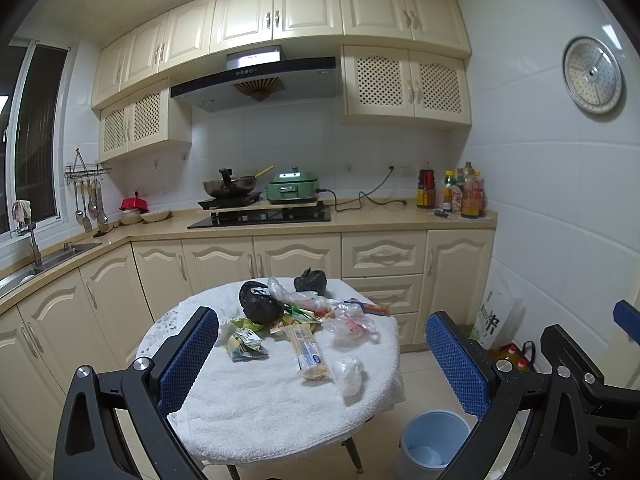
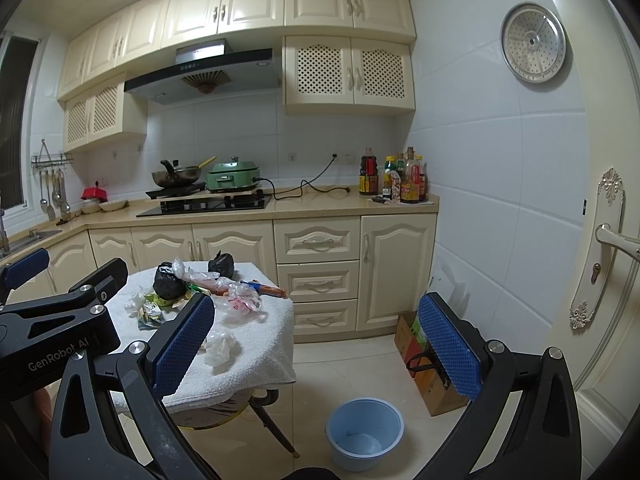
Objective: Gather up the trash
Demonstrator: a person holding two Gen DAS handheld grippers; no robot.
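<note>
Trash lies on a round table under a white towel (image 1: 260, 408): two black bags (image 1: 260, 304), clear plastic wrap (image 1: 348, 322), a long yellow wrapper (image 1: 308, 354), a crumpled white tissue (image 1: 349, 374) and small green packets (image 1: 244, 344). The same pile shows in the right wrist view (image 2: 224, 292). A light blue bin (image 1: 434, 444) stands on the floor right of the table and also shows in the right wrist view (image 2: 364, 432). My left gripper (image 1: 324, 364) is open and empty above the table's near side. My right gripper (image 2: 316, 344) is open and empty, to the right of the table.
Cream cabinets and a counter (image 1: 360, 220) run along the back wall with a stove, wok and green cooker (image 1: 292, 188). Sauce bottles (image 1: 452, 194) stand at the counter's right end. A cardboard box (image 2: 428, 364) sits on the floor by the right wall. A door (image 2: 608, 260) is at far right.
</note>
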